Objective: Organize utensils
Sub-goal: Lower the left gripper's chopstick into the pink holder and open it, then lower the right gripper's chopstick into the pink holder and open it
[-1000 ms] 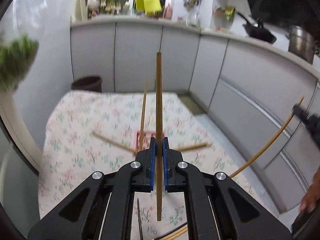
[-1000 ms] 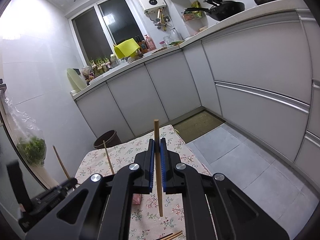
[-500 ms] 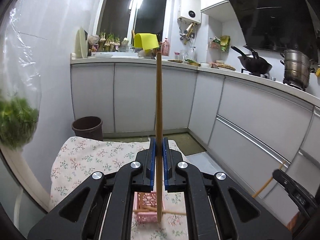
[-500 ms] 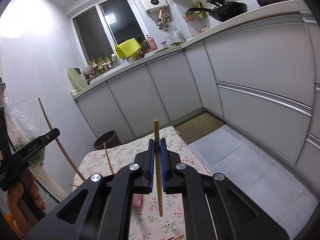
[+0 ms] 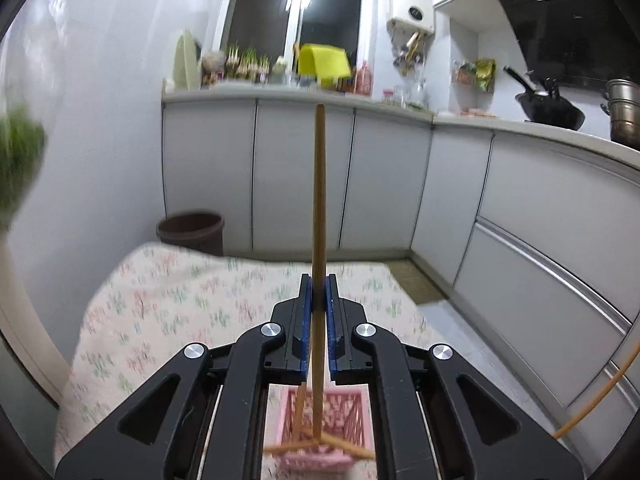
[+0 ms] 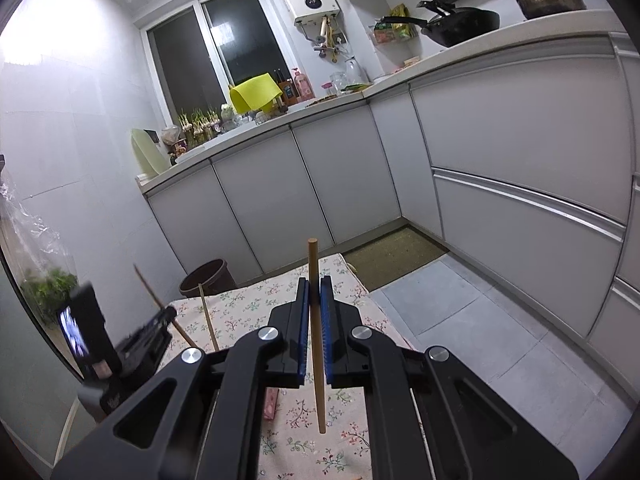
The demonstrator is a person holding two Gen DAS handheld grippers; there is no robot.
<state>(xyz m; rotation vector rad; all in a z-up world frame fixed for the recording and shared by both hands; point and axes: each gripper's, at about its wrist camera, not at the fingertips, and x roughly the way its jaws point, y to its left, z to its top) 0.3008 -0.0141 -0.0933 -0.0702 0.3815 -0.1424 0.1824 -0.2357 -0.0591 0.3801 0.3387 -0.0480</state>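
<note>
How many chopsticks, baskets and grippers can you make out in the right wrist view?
Chopsticks: 3, namely right gripper's chopstick, left gripper's chopstick, upright chopstick
Baskets: 1, a sliver of the pink basket
Grippers: 2, the right gripper and left gripper
Total: 6

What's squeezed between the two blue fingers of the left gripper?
A long wooden chopstick, standing upright between the blue fingers of the left gripper. Its lower end reaches down to the pink basket. The left wrist view shows this.
</note>
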